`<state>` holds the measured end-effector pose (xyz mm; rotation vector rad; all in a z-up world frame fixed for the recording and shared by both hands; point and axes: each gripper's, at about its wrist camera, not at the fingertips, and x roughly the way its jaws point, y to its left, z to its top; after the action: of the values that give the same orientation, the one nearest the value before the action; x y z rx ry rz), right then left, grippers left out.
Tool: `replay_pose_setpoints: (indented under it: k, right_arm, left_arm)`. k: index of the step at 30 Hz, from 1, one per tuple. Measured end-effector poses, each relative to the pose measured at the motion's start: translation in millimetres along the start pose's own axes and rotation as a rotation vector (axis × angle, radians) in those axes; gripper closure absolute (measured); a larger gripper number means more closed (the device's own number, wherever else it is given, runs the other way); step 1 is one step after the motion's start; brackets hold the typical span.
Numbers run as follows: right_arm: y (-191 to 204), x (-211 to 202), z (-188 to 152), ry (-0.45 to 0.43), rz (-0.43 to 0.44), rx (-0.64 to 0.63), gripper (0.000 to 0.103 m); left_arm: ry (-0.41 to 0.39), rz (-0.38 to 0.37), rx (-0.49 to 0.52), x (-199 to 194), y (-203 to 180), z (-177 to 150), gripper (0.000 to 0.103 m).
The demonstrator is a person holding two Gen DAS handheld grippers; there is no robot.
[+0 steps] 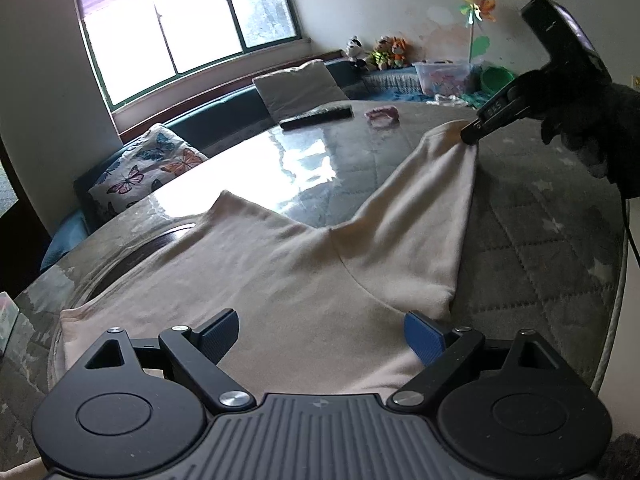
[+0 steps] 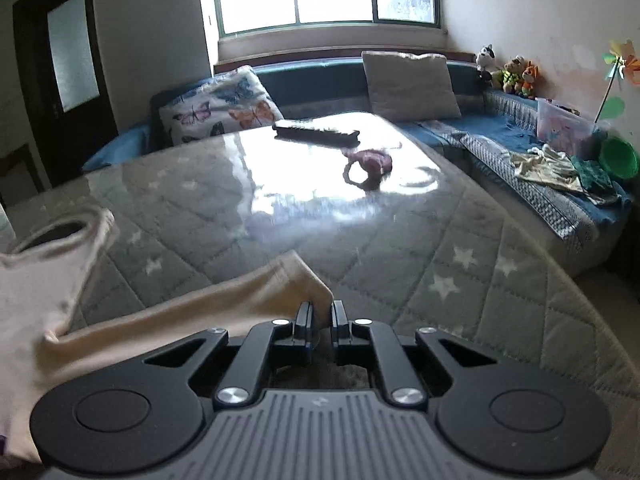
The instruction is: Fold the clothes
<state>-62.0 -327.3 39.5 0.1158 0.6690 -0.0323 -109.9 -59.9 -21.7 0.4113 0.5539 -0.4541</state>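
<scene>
- The right gripper pinches the cream shirt's sleeve, lower centre; nothing looks folded yet.
- The left gripper hangs wide open over the body, lower frame.

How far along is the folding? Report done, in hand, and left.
Done: nothing folded yet; the cream shirt lies spread on the quilted table. In hand: the right tongs are shut on the sleeve end, lifting it. The left tongs hover open over the shirt. Left: every fold.
</scene>
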Motion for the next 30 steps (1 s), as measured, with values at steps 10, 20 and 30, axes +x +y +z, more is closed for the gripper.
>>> replay_pose_setpoints:
  k: [10, 20, 30]
  right_arm:
    - [48, -62, 48, -0.121, 0.109, -0.108, 0.095]
    - [180, -115, 64, -0.192, 0.365, -0.404, 0.095]
    - [292, -109, 11, -0.063, 0.609, -0.584, 0.094]
  left_arm:
    - [-0.042, 0.033, -0.036, -19, 16, -4, 0.011]
    - [-0.048, 0.177, -0.181, -61, 74, -39, 0.011]
    - [-0.011, 0.258, -0.288, -84, 103, -74, 0.011]
